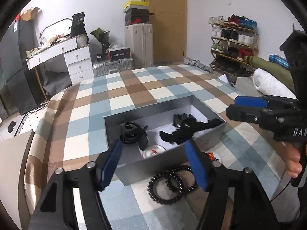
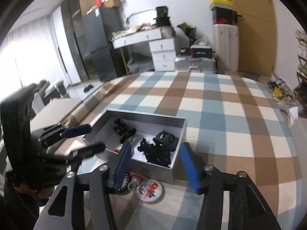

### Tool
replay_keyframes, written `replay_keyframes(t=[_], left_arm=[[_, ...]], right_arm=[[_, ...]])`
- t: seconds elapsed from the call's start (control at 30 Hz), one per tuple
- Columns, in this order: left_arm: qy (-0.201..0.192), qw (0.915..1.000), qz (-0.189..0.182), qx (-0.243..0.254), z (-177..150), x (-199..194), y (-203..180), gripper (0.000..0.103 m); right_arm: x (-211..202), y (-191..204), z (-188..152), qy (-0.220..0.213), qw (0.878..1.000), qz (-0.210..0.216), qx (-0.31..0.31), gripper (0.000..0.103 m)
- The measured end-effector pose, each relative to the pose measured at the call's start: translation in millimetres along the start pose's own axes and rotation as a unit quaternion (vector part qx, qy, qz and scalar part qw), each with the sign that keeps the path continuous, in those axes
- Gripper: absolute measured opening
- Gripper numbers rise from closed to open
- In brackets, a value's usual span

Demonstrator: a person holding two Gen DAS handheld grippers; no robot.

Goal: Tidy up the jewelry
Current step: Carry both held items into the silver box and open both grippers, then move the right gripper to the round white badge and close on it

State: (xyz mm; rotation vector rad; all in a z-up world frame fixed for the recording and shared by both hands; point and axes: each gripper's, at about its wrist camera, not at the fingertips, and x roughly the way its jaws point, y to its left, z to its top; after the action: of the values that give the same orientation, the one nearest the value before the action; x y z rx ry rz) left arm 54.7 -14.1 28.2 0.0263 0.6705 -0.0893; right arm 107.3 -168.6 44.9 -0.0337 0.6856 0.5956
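While both grippers hang over the checked bedspread (image 1: 134, 88), a shallow grey box (image 1: 113, 132) sits on the soft blue, brown and cream squares with its square rim and matt walls showing. Inside, on a pale lining, lie a black coiled hair tie (image 1: 130, 133), a tangle of black lace-like trim (image 2: 155, 152), a black claw clip (image 2: 166, 137) and a round glossy badge (image 1: 153, 150).

Outside the box, near its front wall, two bracelets (image 1: 170, 184) of small shiny dark beads lie overlapped on the cloth. A second round badge (image 2: 148, 189), white with red and black print, lies flat just beside them.

The left gripper (image 1: 153, 164) has flat blue pads on black angular arms; its jaws stand apart with nothing pressed between them, framing the box's near corner and the beads below. The right gripper (image 2: 153, 164) is likewise spread wide and empty, its pads either side of the box's front edge.
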Motion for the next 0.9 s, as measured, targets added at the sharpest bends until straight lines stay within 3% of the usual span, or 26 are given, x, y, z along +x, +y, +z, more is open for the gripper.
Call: replay_keyframes(t=[0.07, 0.1, 0.2, 0.37, 0.57, 0.77, 0.9], left_arm=[[0.004, 1.0000, -0.003, -0.005, -2, 0, 0, 0.075], [0.005, 0.9999, -0.002, -0.009, -4, 0, 0, 0.081], [0.007, 0.9995, -0.005, -0.030, -10, 0, 7, 0.083], [0.015, 0.9975, -0.015, -0.068, -20, 0, 19, 0.101], [0.003, 0.9986, 0.001, -0.053, -22, -5, 17, 0.101], [0.027, 0.9995, 0.016, -0.004, -30, 1, 7, 0.102], [0.054, 0.9984, 0.013, 0.002, -35, 10, 6, 0.102]], right_arm=[[-7, -6, -4, -0.007, 1.000, -0.005, 0.020, 0.084], [-10, -9, -6, -0.011, 1.000, -0.008, 0.028, 0.086], [-10, -11, -14, -0.003, 0.999, -0.015, 0.037, 0.096], [0, -9, -28, 0.021, 0.999, -0.020, 0.031, 0.100], [12, 0, -38, 0.050, 0.997, -0.047, -0.018, 0.102], [26, -4, -48, 0.083, 0.994, -0.065, -0.016, 0.102], [32, -6, -53, 0.099, 0.993, -0.067, -0.012, 0.102]])
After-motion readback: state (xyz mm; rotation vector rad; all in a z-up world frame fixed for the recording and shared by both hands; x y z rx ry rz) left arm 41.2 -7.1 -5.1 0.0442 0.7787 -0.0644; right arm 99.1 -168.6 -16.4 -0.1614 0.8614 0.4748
